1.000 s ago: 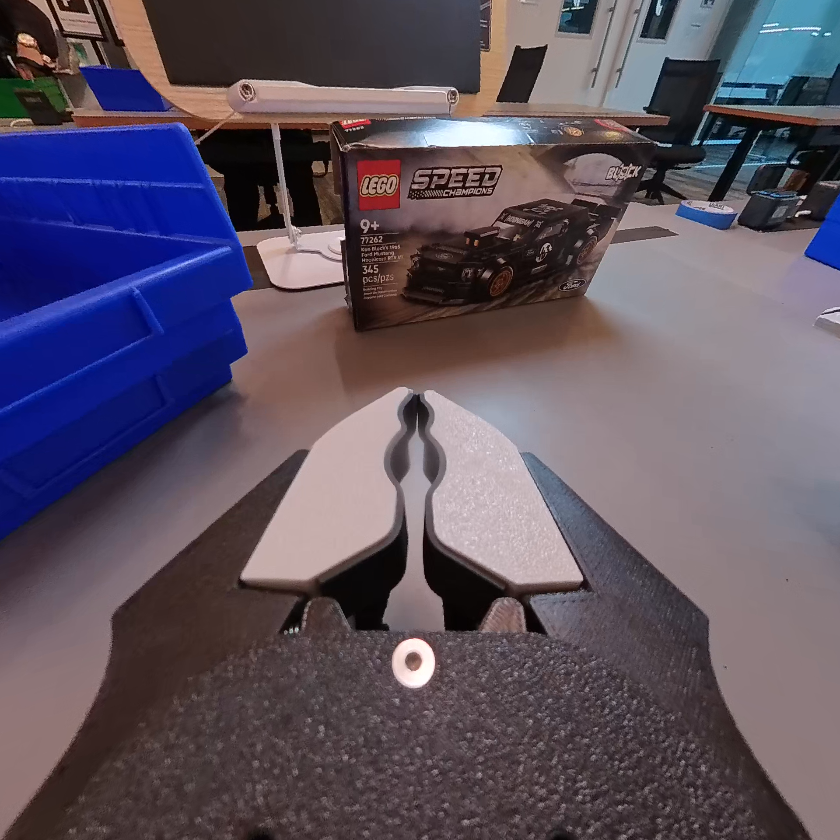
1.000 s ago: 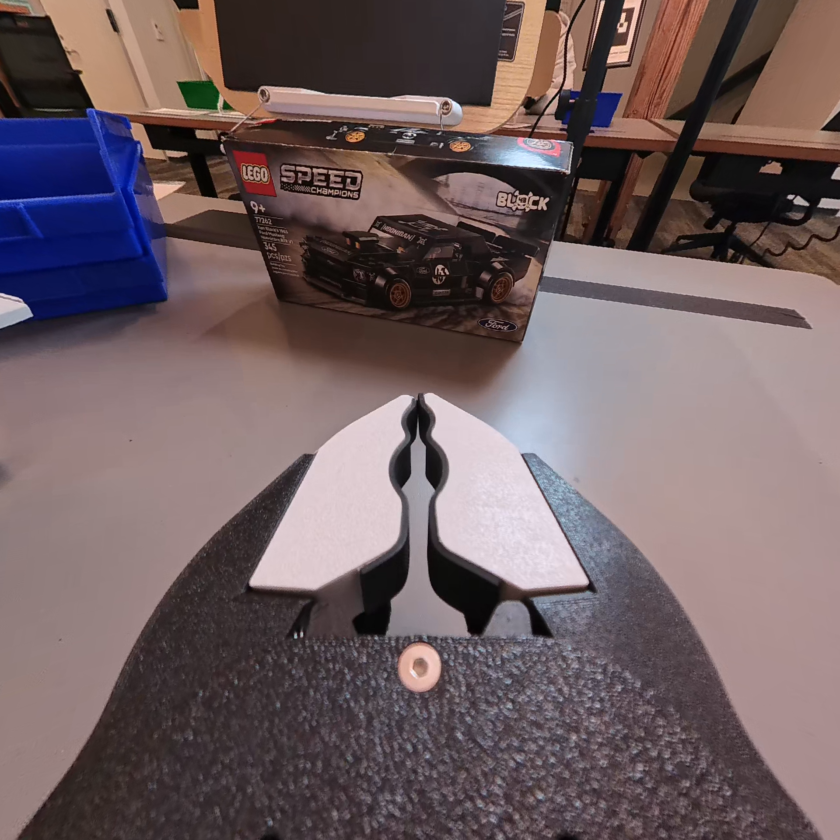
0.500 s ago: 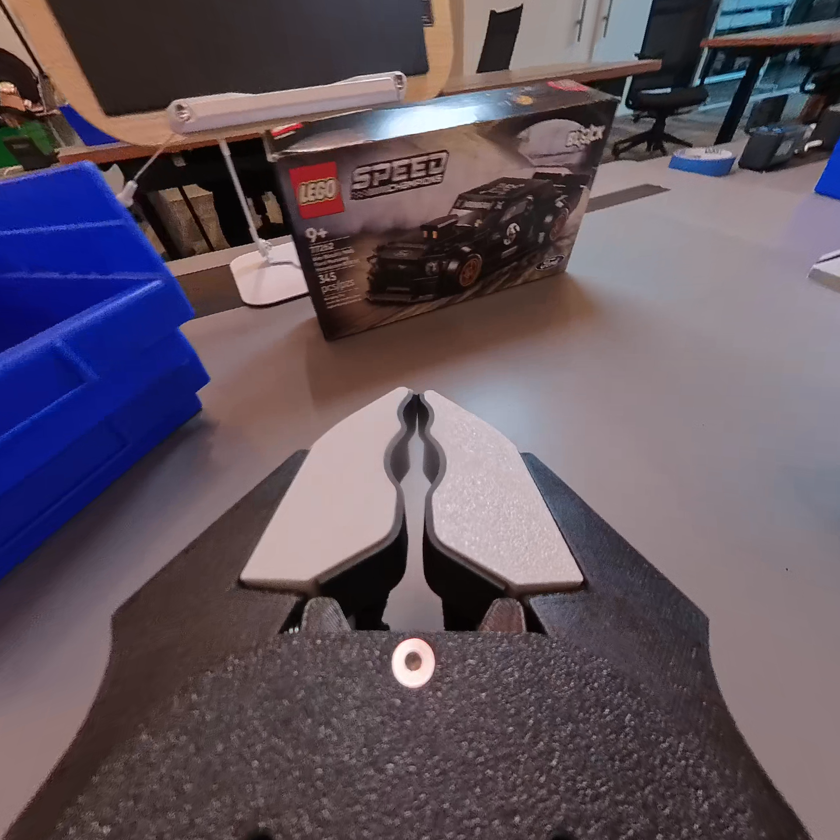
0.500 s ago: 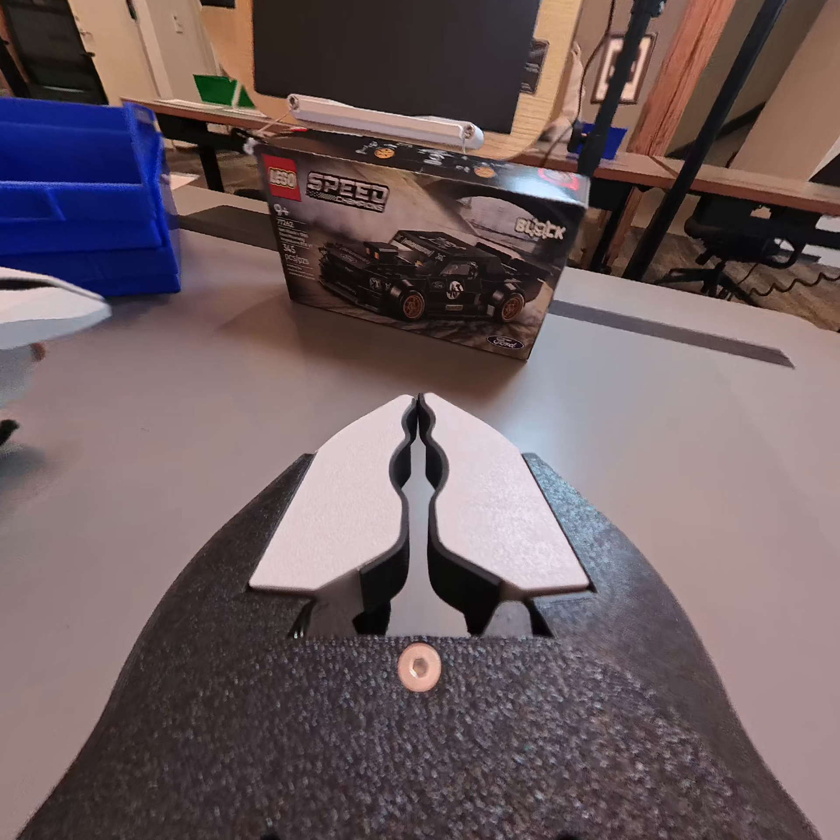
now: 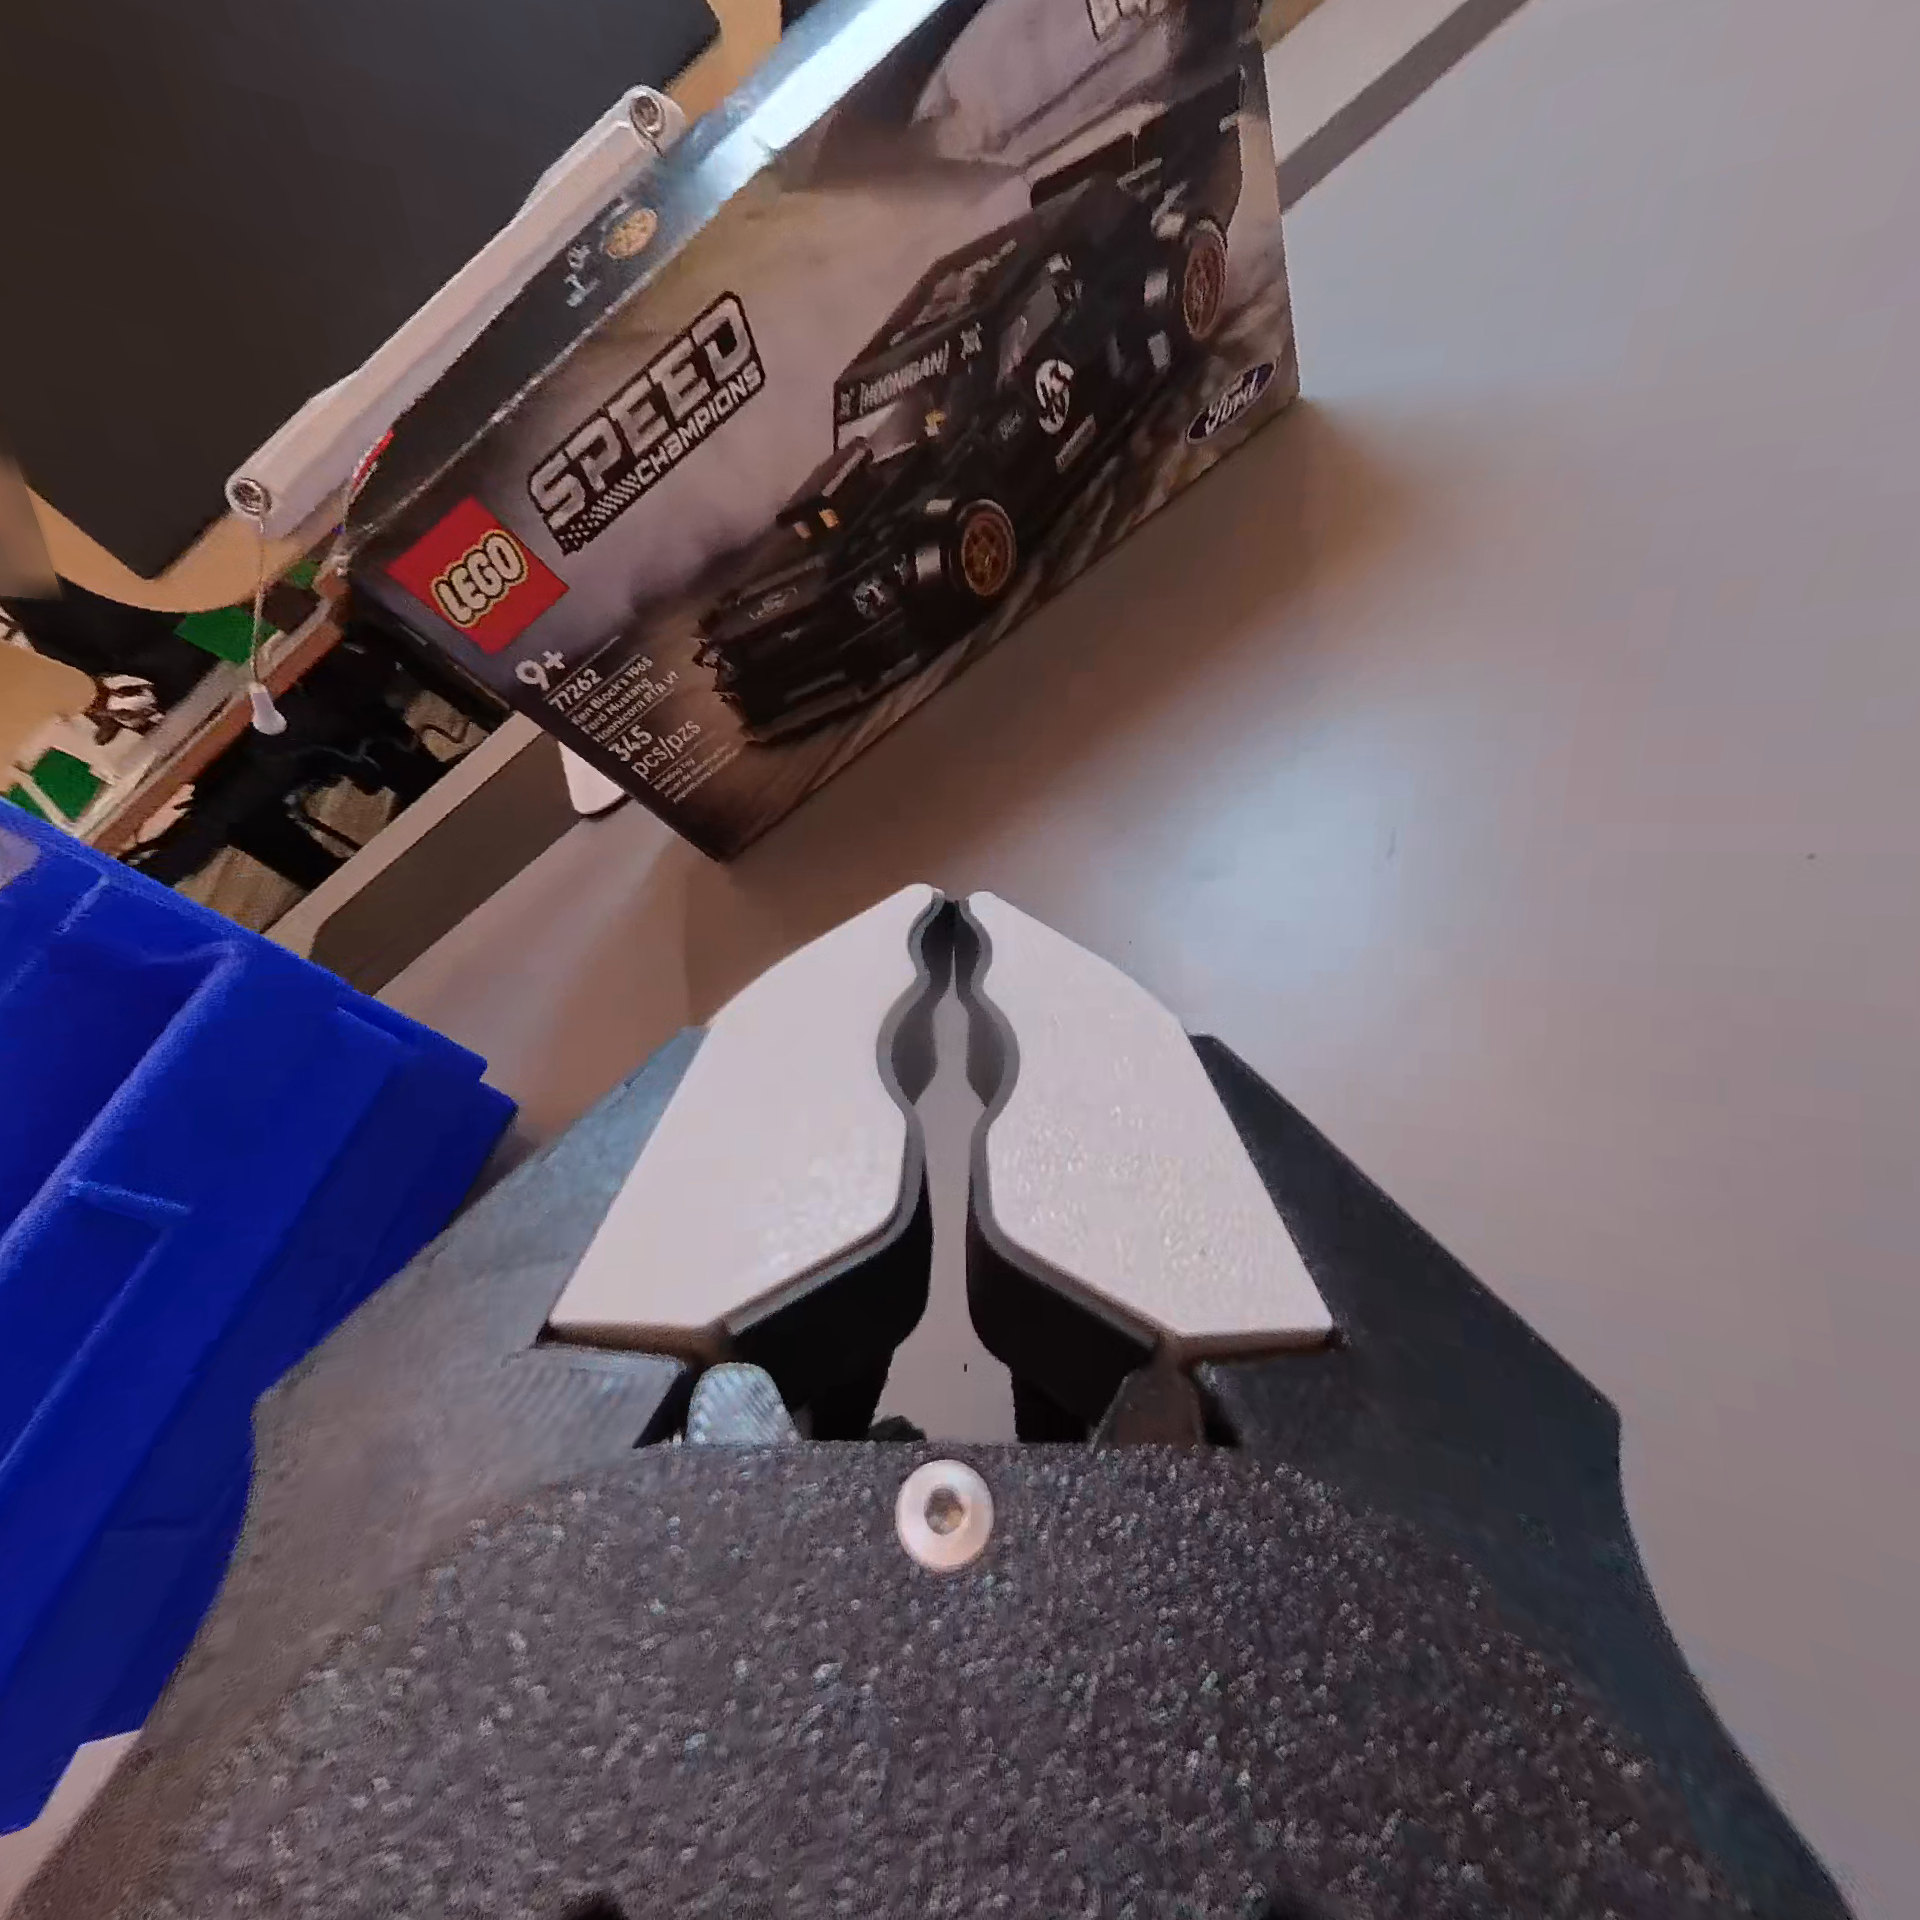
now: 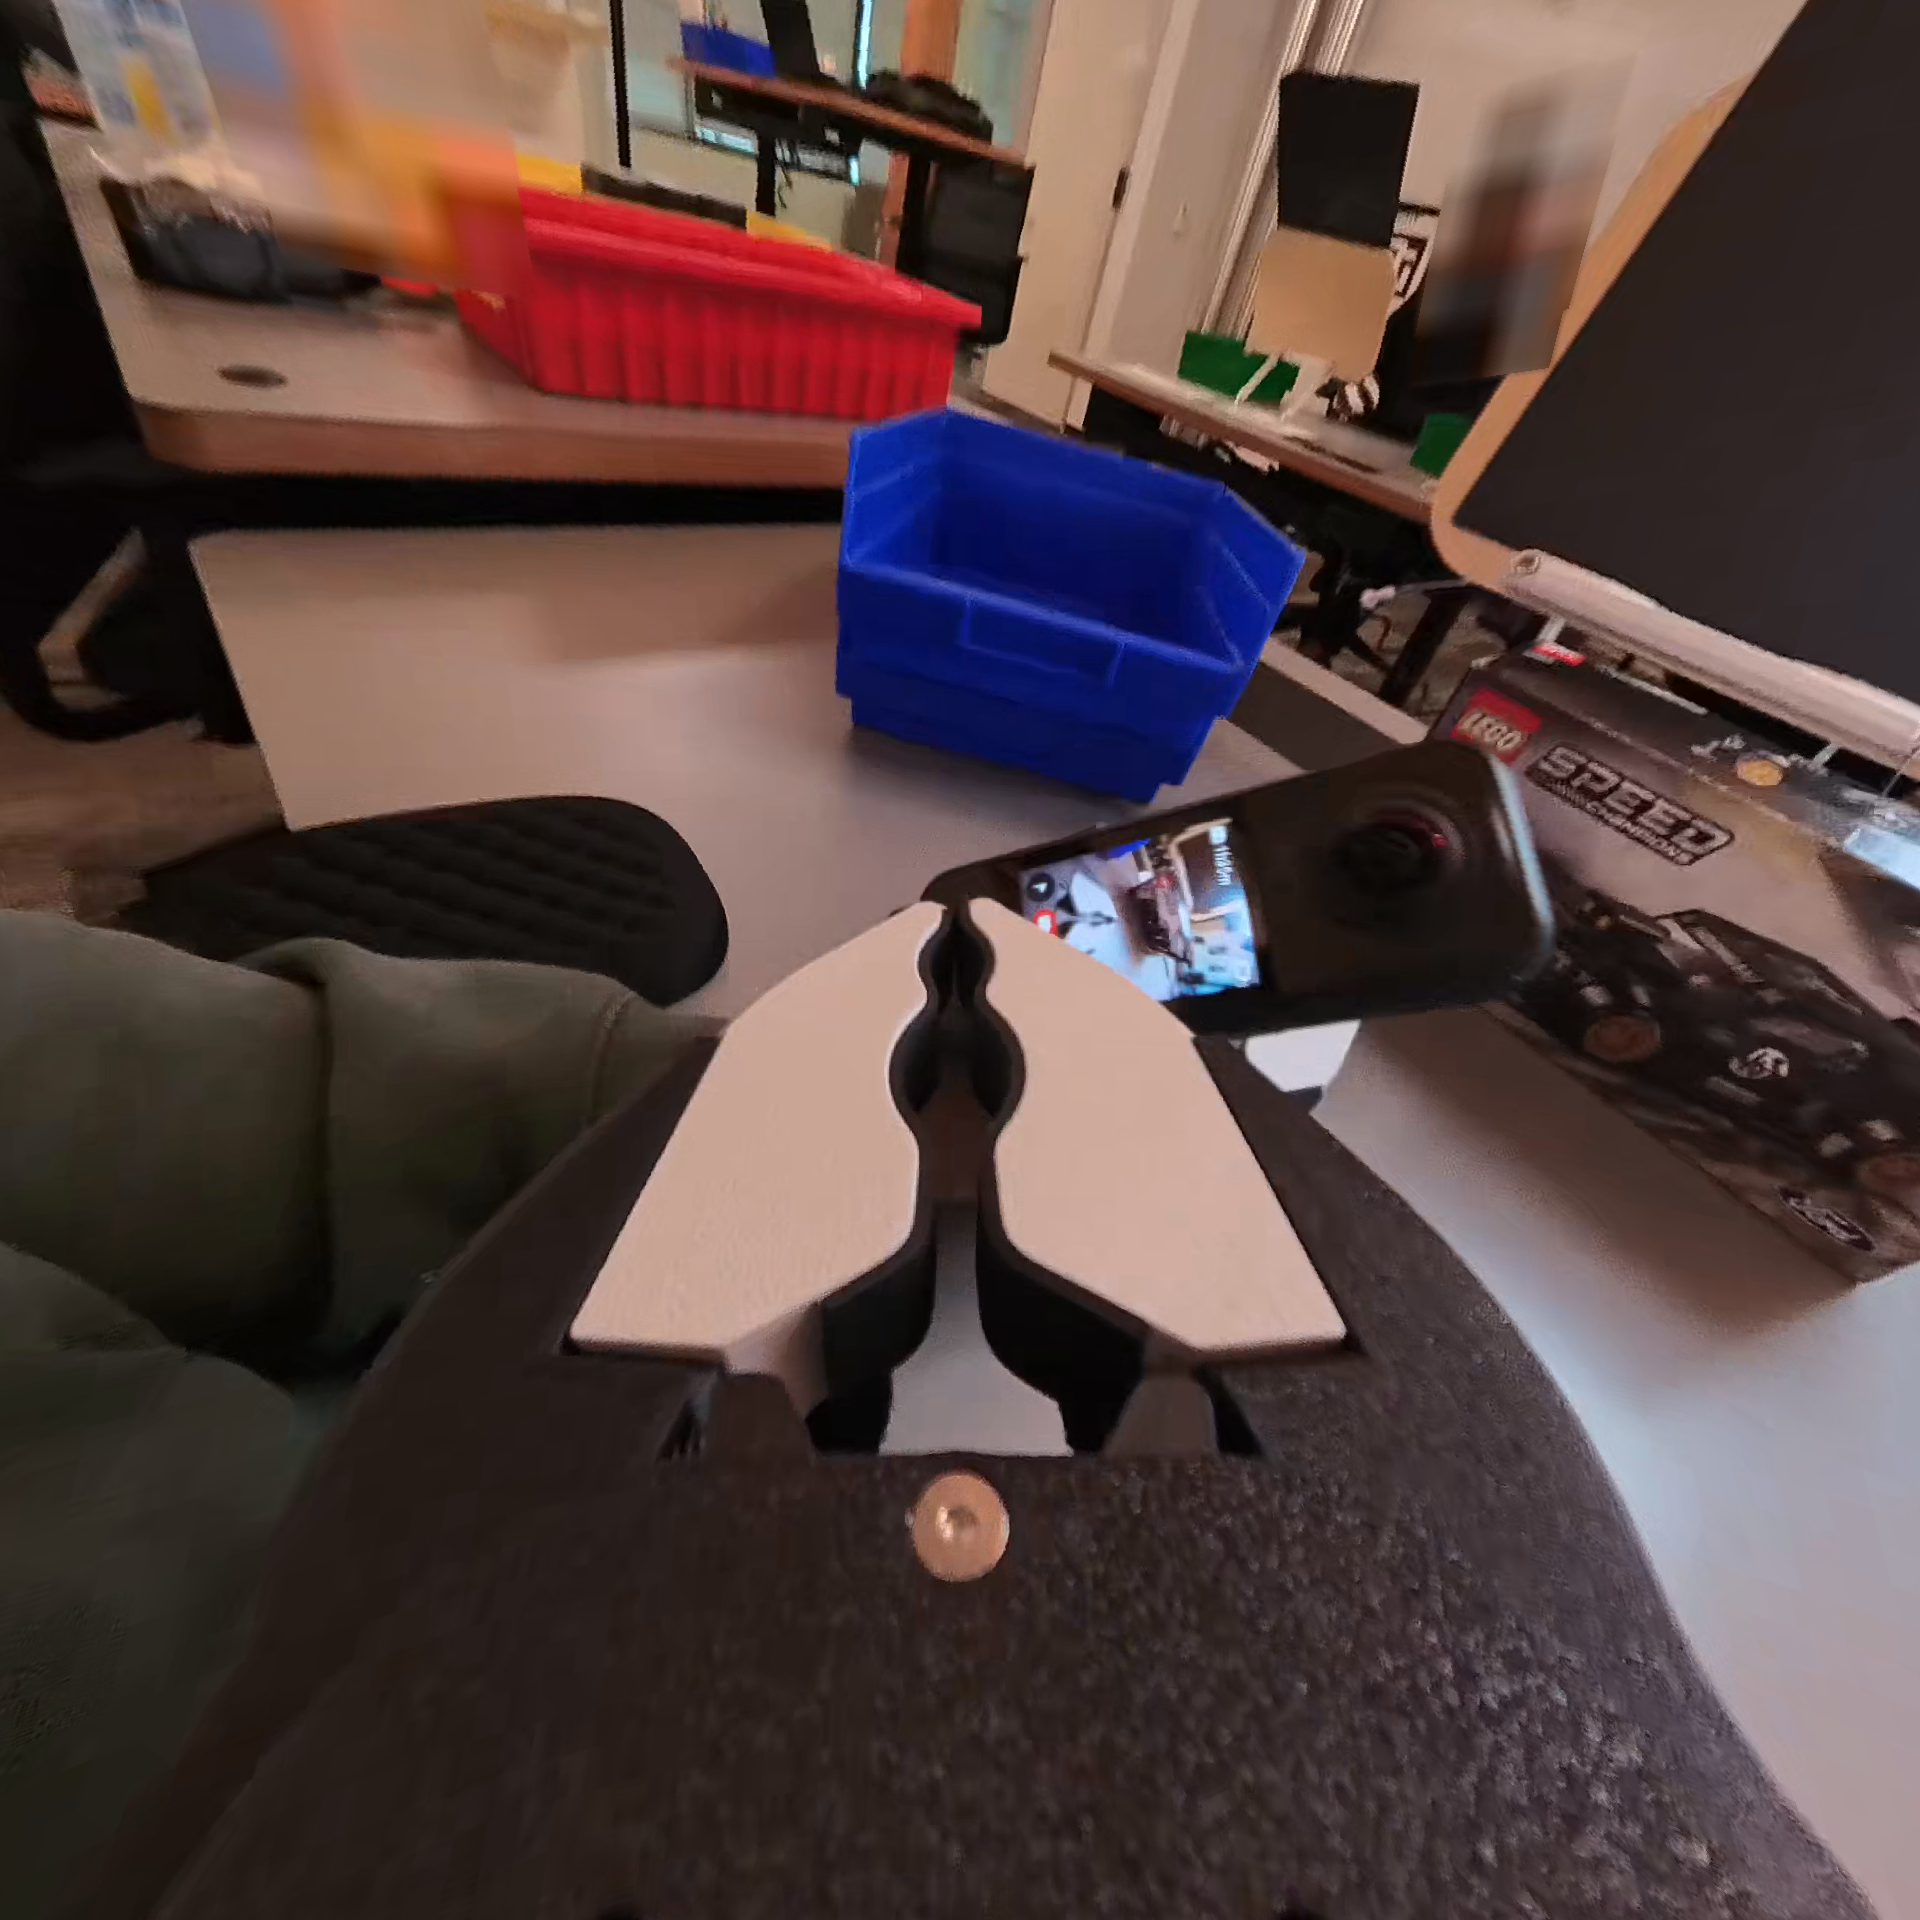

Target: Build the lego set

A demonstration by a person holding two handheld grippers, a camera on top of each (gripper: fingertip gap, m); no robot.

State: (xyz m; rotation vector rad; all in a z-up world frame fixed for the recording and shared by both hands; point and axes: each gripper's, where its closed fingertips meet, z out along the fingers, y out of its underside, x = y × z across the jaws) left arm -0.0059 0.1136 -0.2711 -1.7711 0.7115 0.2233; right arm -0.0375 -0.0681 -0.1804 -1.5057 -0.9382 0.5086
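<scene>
The black Lego set box (image 5: pixel 883 499), with a black car pictured on it, stands closed on the grey table (image 5: pixel 1558 727) ahead of my left gripper (image 5: pixel 949 906). The left gripper is shut and empty, rolled to one side, a short way in front of the box. My right gripper (image 6: pixel 957 914) is shut and empty and points left across the table. The box also shows at the right edge of the right wrist view (image 6: pixel 1714 935). The left gripper's camera (image 6: pixel 1299 894) shows just beyond my right fingertips.
A blue bin (image 5: pixel 156 1195) stands at the left of the table, also in the right wrist view (image 6: pixel 1049 603). A person's green sleeve (image 6: pixel 260 1122) and a black chair back (image 6: pixel 436 883) are at the near left. A red bin (image 6: pixel 717 312) sits on another table behind. Across from one pair of fingers to the other is roughly 20 cm.
The right gripper has swung sharply left, away from the box toward the blue bin and the left gripper. The left gripper has moved closer to the box and rolled sideways. Both stay shut.
</scene>
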